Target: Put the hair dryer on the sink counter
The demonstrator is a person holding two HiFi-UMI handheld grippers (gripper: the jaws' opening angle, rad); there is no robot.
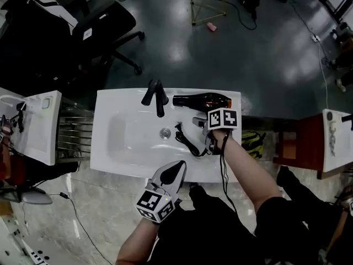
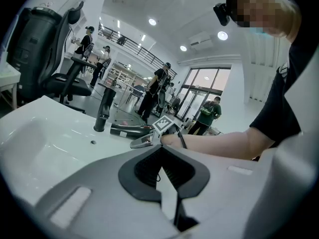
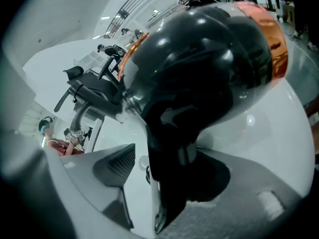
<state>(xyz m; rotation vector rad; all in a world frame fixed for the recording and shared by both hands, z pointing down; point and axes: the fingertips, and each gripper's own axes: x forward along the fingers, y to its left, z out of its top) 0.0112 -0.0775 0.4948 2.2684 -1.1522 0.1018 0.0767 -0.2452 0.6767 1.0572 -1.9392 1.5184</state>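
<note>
The black hair dryer (image 1: 201,100) with a copper band lies on its side on the back right of the white sink counter (image 1: 105,101), right of the black faucet (image 1: 156,95). Its cord (image 1: 187,139) trails into the basin. My right gripper (image 1: 203,125) is at the dryer's handle. In the right gripper view the dryer (image 3: 199,59) fills the frame, and its handle stands between the open jaws of that gripper (image 3: 164,178), with a gap at the left pad. My left gripper (image 1: 175,171) hovers at the counter's front edge, shut on nothing (image 2: 164,171). The left gripper view shows the dryer (image 2: 127,129) beyond.
A black office chair (image 1: 83,32) stands behind the sink on the left. Other white sink units flank it at left (image 1: 38,126) and right (image 1: 333,139). Cables and a pink object (image 1: 211,26) lie on the dark floor. Several people stand far off.
</note>
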